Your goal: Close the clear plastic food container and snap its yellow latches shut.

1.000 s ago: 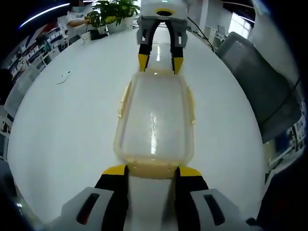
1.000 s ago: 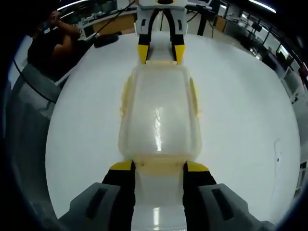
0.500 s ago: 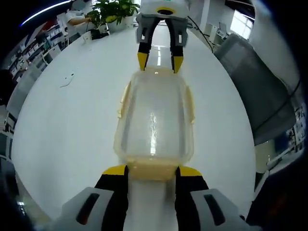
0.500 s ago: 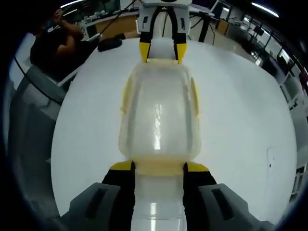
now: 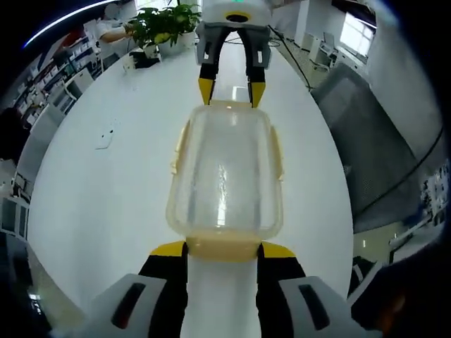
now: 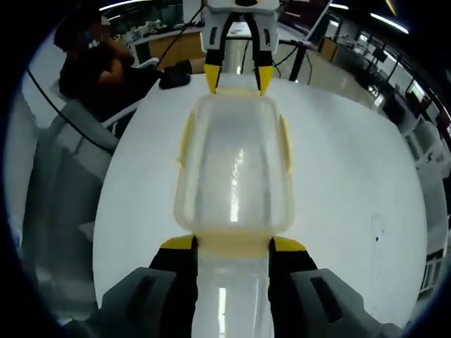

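Observation:
The clear plastic container (image 5: 225, 172) with its lid on hangs above the white table, held end to end between both grippers. My left gripper (image 5: 222, 250) is shut on the near yellow end latch. The right gripper (image 5: 225, 91) grips the far end. In the right gripper view the container (image 6: 234, 169) runs from my right gripper (image 6: 232, 245), shut on its end latch, to the left gripper (image 6: 238, 79) opposite. The yellow side latches (image 5: 179, 144) (image 6: 285, 144) stick out from the long edges.
A round white table (image 5: 106, 204) lies below, with a small dark item (image 5: 106, 137) on it. A potted plant (image 5: 165, 21) stands at its far edge. Grey chairs (image 5: 380, 141) (image 6: 56, 176) flank the table. A person (image 6: 91, 63) sits beyond it.
The table looks smaller and farther in both views, while the container keeps its place between the jaws: both grippers have risen with it.

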Motion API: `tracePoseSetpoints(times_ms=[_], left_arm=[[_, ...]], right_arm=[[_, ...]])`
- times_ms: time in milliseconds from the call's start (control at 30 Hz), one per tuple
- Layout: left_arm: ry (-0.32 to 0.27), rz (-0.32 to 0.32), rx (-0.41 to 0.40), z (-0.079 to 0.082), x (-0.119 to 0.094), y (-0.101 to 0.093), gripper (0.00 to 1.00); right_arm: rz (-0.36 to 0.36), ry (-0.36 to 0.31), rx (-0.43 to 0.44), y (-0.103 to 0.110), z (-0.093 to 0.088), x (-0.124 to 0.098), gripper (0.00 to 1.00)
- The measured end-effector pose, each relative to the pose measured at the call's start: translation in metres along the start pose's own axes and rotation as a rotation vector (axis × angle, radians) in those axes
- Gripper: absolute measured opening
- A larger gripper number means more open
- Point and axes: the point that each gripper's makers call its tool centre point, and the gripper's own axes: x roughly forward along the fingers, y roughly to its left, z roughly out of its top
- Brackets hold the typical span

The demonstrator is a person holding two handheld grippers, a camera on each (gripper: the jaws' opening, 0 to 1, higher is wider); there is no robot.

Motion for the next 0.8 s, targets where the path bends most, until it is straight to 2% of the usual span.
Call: tracePoseSetpoints(times_ms=[167, 467, 800], left_arm=[[-0.017, 0.008, 0.011, 0.03, 0.005, -0.004, 0.31], [-0.056, 0.004, 0.012, 0.074, 0.026, -0.012, 0.31], [-0.076, 0.003, 0.035, 0.105, 0.047, -0.011, 0.32]], right_arm=[[0.004, 0.003, 0.008, 0.001, -0.02, -0.019, 0.35], [0.006, 0.018, 0.011, 0.009, -0.061, -0.046, 0.35], [-0.001, 0.038, 0.028, 0.018, -0.099, -0.059, 0.35]])
